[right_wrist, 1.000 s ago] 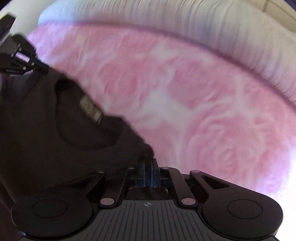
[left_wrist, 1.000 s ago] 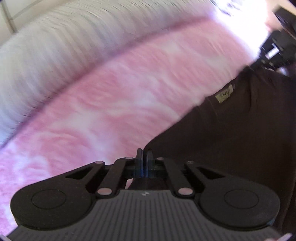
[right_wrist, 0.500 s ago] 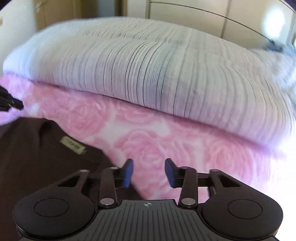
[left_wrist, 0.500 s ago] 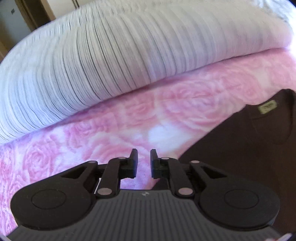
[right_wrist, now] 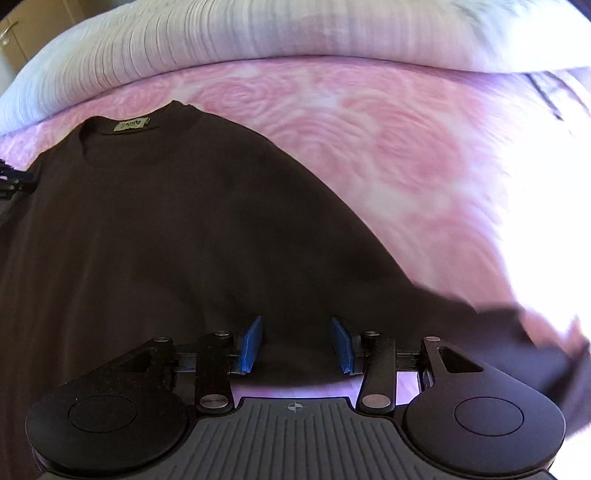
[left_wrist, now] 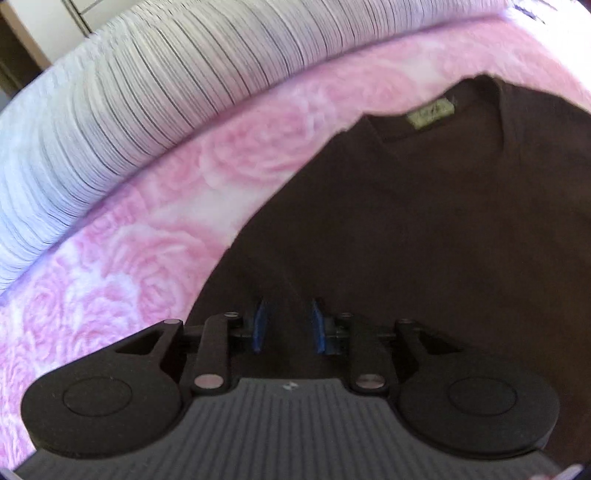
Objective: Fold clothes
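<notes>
A dark brown T-shirt (left_wrist: pixel 424 229) lies flat on a pink rose-patterned bedspread (left_wrist: pixel 122 280), collar away from me, with a green neck label (left_wrist: pixel 430 112). My left gripper (left_wrist: pixel 287 325) is open and empty over the shirt's left side. In the right wrist view the same shirt (right_wrist: pixel 166 229) fills the left and middle, its label (right_wrist: pixel 131 124) at the top left. My right gripper (right_wrist: pixel 297 343) is open and empty over the shirt's right part, near a sleeve (right_wrist: pixel 517 332). The left gripper's tip (right_wrist: pixel 13 181) shows at the left edge.
A thick white striped duvet (left_wrist: pixel 147 85) lies folded along the far side of the bed; it also shows in the right wrist view (right_wrist: pixel 258 33). Bright glare washes out the right side of the bedspread (right_wrist: pixel 546 206). Wooden cabinet doors (right_wrist: pixel 11 33) stand beyond.
Both grippers were shut on the shirt's shoulders a second ago, then let go. They have since opened wider and drawn back toward me over the shirt's body.
</notes>
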`<state>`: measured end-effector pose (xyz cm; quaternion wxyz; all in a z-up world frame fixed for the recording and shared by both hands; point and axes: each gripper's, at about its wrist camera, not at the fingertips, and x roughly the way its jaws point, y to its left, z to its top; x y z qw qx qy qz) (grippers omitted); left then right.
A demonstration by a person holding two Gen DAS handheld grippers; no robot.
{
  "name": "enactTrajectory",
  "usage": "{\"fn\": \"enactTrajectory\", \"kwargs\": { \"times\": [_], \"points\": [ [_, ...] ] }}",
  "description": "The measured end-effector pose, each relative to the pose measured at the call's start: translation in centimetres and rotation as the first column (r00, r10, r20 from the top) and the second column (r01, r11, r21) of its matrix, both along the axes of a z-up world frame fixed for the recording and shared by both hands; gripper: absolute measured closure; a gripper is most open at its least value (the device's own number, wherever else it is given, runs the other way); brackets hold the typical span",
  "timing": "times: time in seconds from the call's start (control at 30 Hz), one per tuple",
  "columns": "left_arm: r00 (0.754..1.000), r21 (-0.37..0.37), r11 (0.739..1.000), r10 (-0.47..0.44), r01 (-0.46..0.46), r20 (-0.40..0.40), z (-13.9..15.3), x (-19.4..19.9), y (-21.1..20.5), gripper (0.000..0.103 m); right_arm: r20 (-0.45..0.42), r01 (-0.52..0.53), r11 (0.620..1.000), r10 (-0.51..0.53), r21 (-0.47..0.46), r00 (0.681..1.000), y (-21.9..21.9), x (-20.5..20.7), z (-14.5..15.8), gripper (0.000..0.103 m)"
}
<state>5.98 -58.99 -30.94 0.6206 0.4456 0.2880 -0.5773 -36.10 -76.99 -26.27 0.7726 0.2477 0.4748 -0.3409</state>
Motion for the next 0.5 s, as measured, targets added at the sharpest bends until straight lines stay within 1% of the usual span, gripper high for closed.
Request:
{"fn": "enactTrajectory", "kwargs": {
  "times": [0.07,0.1,0.2,0.23,0.27,0.33,0.4,0.47,0.5],
  "points": [
    [1.0,-0.025,1.0,-0.005,0.004,-0.015,1.2,-1.6,0.2,0.081,0.0,0.037,0.999,-0.037,-0.022,0.999,1.1,-2.0,1.4,0.058],
    [0.999,-0.038,0.999,-0.026,0.025,-0.02,1.8,-2.9,0.2,0.081,-0.005,0.067,0.997,-0.067,-0.035,0.998,1.6,-3.4,2.3,0.058],
    [0.99,-0.072,0.99,-0.127,0.122,-0.066,3.2,-8.2,0.1,0.077,-0.003,0.162,0.984,-0.163,-0.076,0.987,1.8,-7.0,4.1,0.056],
    [0.981,-0.078,0.983,-0.175,0.168,-0.086,3.5,-10.4,-0.1,0.077,-0.017,0.182,0.98,-0.184,-0.083,0.983,1.7,-8.2,4.3,0.053],
    [0.968,-0.084,0.973,-0.225,0.217,-0.107,3.7,-12.8,-0.3,0.076,-0.032,0.201,0.976,-0.204,-0.09,0.978,1.7,-9.4,4.4,0.049],
    [0.936,-0.099,0.946,-0.321,0.309,-0.147,4.1,-17.3,-1.0,0.074,-0.07,0.206,0.973,-0.214,-0.105,0.974,1.0,-11.3,4.3,0.047],
    [0.886,-0.116,0.907,-0.421,0.406,-0.192,4.4,-22.3,-1.8,0.072,-0.099,0.212,0.97,-0.224,-0.117,0.97,-0.2,-13.2,4.0,0.047],
    [0.841,-0.134,0.869,-0.495,0.476,-0.218,4.5,-26.7,-2.6,0.069,-0.101,0.253,0.962,-0.264,-0.104,0.959,-2.2,-15.1,3.9,0.047],
    [0.817,-0.141,0.848,-0.53,0.511,-0.228,4.5,-28.9,-3.1,0.069,-0.085,0.291,0.952,-0.299,-0.09,0.951,-3.4,-16.0,3.8,0.047]
  ]
}}
